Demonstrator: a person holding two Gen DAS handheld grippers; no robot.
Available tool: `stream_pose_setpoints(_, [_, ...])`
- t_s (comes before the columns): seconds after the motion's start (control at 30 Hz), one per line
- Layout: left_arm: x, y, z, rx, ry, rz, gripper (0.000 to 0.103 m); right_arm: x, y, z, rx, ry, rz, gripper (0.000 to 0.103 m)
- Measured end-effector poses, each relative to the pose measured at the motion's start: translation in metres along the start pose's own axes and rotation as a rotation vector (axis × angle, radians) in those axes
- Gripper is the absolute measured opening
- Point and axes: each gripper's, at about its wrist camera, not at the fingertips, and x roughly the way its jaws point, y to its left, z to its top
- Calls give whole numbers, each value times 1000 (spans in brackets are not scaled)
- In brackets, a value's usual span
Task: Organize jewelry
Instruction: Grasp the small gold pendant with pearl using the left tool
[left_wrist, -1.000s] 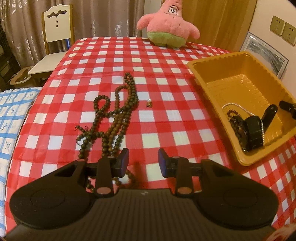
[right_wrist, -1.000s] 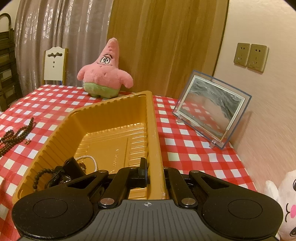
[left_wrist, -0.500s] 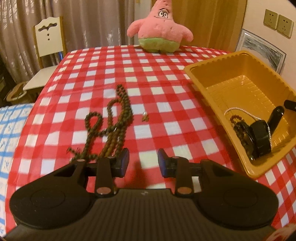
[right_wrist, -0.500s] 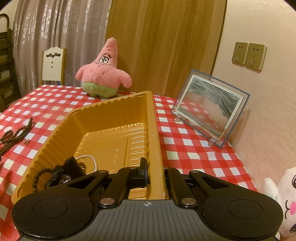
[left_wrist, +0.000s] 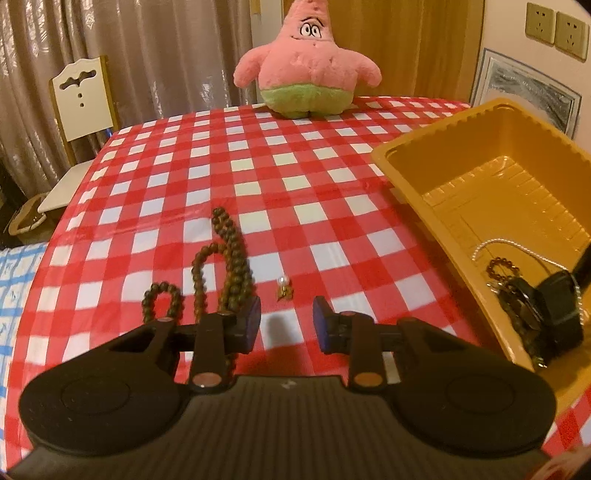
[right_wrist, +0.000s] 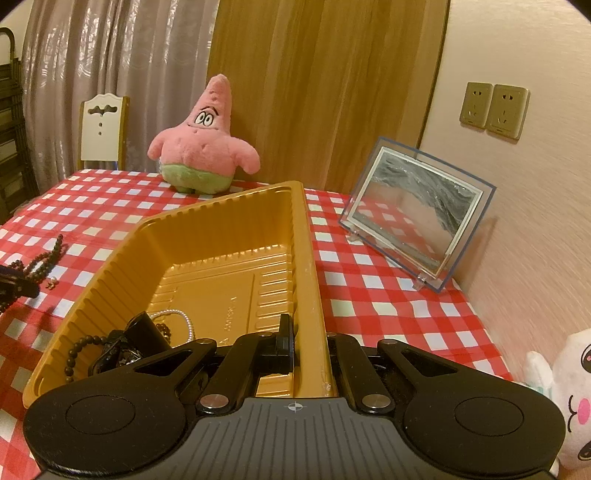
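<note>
My left gripper (left_wrist: 285, 324) hangs with fingers spread, lined up on the earring (left_wrist: 284, 288) on the surface beside the beads (left_wrist: 232, 266). My right gripper (right_wrist: 308, 345) pinches the tray (right_wrist: 303, 258) wall, I think to steady it for drop-offs.

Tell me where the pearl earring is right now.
In the left wrist view the pearl earring lies on the checked tablecloth, just ahead of the open left gripper, between the wooden beads and the yellow tray.
</note>
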Motion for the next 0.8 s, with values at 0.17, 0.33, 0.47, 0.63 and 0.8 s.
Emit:
stream_pose_setpoints(0.17, [15, 1, 9, -7, 9, -6, 24, 0, 0, 0, 1, 1, 0, 3])
stream_pose_setpoints(0.33, [30, -1, 15, -4, 29, 8, 16, 0, -1, -1, 0, 2, -1, 3])
stream_pose_setpoints(0.47, [37, 0, 14, -3, 38, 22, 11, 0, -2, -1, 1, 3, -2, 3])
stream_pose_setpoints(0.63, [36, 0, 14, -2, 36, 21, 9, 0, -3, -5, 2, 8, -4, 3])
stream_pose_setpoints(0.8, [25, 0, 15, -20, 34, 10, 9, 0, -4, -6, 2, 6, -3, 3])
